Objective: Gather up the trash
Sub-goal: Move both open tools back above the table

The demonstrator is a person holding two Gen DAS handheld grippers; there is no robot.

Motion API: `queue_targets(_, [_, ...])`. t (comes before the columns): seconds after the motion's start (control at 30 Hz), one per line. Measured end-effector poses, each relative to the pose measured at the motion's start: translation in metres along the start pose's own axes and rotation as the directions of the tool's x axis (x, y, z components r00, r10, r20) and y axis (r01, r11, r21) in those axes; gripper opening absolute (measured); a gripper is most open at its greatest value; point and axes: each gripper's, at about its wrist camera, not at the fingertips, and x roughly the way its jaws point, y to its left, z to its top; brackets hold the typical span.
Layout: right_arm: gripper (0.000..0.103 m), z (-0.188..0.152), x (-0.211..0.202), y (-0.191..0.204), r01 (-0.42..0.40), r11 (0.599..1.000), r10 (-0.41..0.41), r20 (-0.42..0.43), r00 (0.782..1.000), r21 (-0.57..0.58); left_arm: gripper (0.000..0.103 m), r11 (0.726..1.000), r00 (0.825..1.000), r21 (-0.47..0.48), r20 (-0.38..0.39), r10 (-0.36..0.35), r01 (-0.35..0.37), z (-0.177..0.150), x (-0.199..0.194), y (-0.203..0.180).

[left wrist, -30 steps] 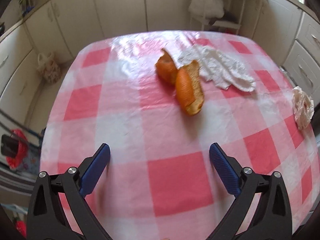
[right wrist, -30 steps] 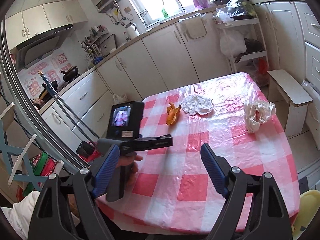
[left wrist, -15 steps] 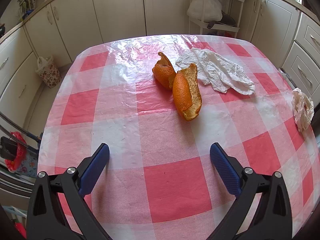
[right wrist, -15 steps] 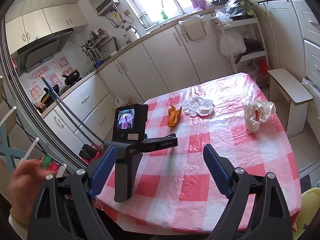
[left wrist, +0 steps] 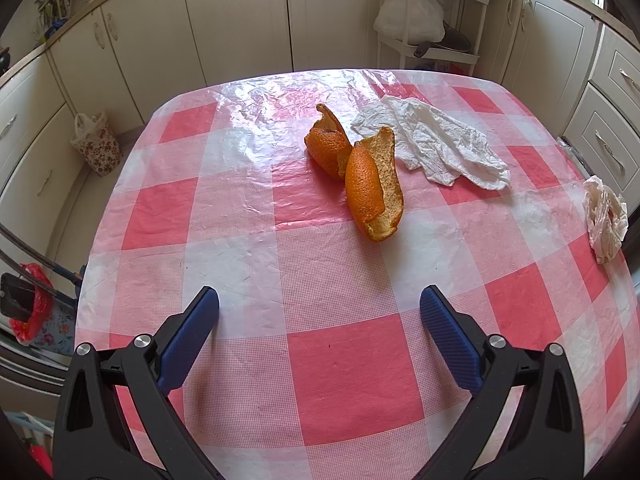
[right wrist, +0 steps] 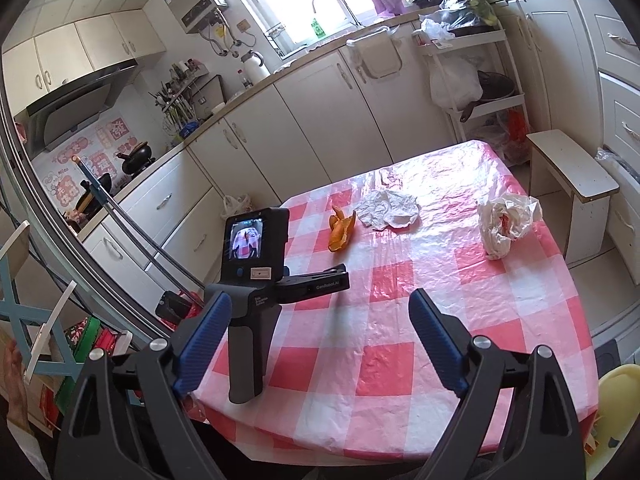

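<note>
Collection has not begun: left tongs (left wrist: 319, 309) and right tongs (right wrist: 320, 317) both gape apart, empty. Orange peel (left wrist: 362, 176) lies toward the worktop's (left wrist: 344, 364) far edge, crumpled tissue (left wrist: 436, 147) beside it; next, approach the peel.

Red-and-white checked tablecloth (left wrist: 248, 264) is showing under bright orange peel (left wrist: 370, 188) with paler tan inside, white crumpled tissue (left wrist: 436, 148), whitish plastic bag (right wrist: 506, 222), blue pads (left wrist: 188, 338) on black gripper arms, cream cabinets (left wrist: 236, 16) behind.
</note>
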Motion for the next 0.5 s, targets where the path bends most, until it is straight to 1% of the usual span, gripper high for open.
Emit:
queue_targets(0.27, [0.087, -0.0006, -0.0015, -0.0028, -0.001, 1.000, 0.001, 0.007, 1.000, 0.011, 0.097, 1.000, 1.000, 0.000, 0.000, 0.000, 0.000, 0.0002, -0.0001, -0.0001])
queue_targets(0.5, [0.087, -0.0023, -0.0042, 0.0002, 0.006, 1.000, -0.006, 0.015, 1.000, -0.009, 0.097, 1.000, 1.000, 0.000, 0.000, -0.001, 0.001, -0.0002, 0.0002, 0.0001])
